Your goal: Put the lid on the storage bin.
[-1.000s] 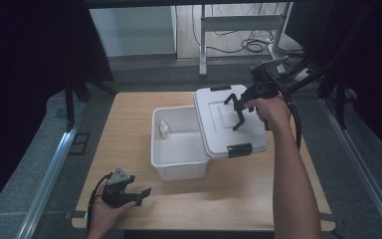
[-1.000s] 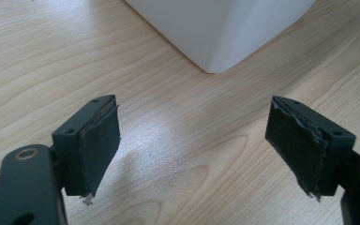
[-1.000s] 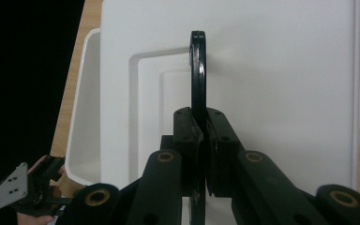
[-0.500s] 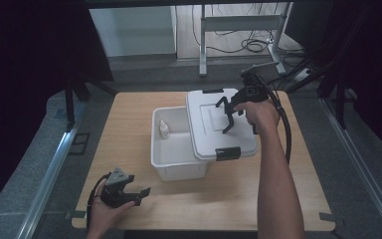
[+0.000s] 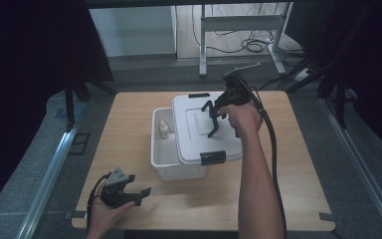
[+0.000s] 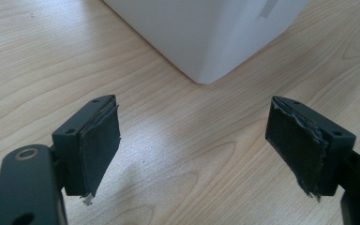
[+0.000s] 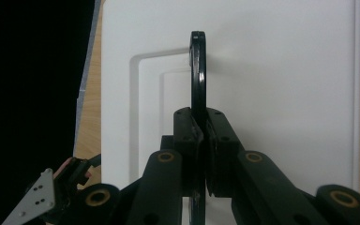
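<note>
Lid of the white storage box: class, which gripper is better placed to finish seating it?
Right. The right gripper is shut on the lid's handle; the left gripper rests open near the table edge.

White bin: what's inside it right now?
A small bottle stands in the uncovered left strip of the white bin. The lid, held by its handle in the right gripper, hides the rest.

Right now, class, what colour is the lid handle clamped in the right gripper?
Black: the handle, against the white lid, shows best in the right gripper view.
</note>
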`<act>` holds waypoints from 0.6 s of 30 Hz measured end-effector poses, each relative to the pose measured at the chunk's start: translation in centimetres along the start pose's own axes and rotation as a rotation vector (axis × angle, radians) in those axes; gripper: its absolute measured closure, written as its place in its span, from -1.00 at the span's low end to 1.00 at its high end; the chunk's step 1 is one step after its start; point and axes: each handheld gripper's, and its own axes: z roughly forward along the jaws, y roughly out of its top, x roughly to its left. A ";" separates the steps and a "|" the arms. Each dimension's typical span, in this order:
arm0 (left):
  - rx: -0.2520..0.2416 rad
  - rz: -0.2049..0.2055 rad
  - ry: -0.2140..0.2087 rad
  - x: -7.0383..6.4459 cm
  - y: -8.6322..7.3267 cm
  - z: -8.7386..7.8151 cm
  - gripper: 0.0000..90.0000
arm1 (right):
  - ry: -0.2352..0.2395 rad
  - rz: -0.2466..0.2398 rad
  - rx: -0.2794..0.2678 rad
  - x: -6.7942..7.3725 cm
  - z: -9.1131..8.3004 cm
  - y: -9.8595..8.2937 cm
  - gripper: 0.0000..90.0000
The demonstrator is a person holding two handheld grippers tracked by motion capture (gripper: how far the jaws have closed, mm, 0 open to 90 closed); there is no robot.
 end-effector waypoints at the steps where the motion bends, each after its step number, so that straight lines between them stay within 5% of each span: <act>1: 0.001 0.001 0.000 0.0 0.0 0.0 -0.59 | 0.002 -0.002 0.002 0.3 0.2 0.0 0.90; 18: 0.005 0.002 -0.005 0.2 -0.1 0.3 -0.59 | 0.005 -0.018 0.032 2.3 3.2 1.0 0.89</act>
